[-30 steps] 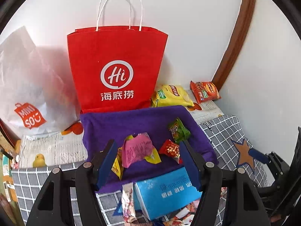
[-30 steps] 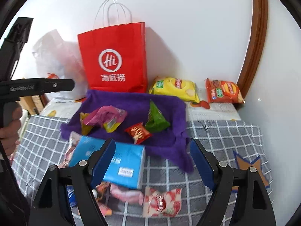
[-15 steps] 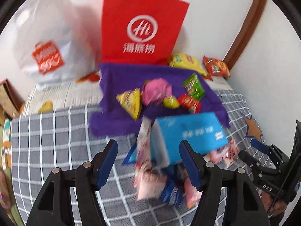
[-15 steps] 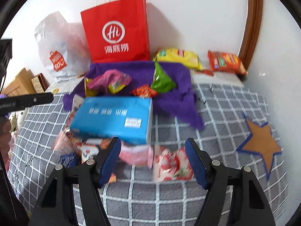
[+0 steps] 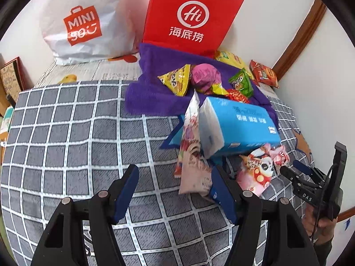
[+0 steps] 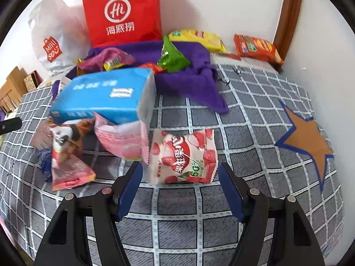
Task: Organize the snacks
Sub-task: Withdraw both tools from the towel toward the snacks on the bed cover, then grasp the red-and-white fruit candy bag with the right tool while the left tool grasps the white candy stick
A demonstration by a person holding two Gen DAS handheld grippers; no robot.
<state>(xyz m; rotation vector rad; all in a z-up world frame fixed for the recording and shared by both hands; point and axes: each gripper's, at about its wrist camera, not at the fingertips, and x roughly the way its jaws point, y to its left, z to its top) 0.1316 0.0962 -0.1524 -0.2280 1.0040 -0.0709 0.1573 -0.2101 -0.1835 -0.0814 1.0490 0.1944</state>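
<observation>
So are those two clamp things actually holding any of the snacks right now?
No, both are empty. The left gripper and the right gripper are open, and the right one hangs just above the strawberry snack packet.

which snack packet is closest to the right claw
The white packet with red strawberries, lying flat on the checked cloth just ahead of the open right claw. The pink packets sit further left, tucked under the blue tissue pack.

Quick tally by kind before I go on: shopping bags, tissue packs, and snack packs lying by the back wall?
Shopping bags: 2 (red bag, white bag)
Tissue packs: 1 (blue tissue pack)
Wall snack packs: 2 (yellow pack, orange pack)
Total: 5
</observation>
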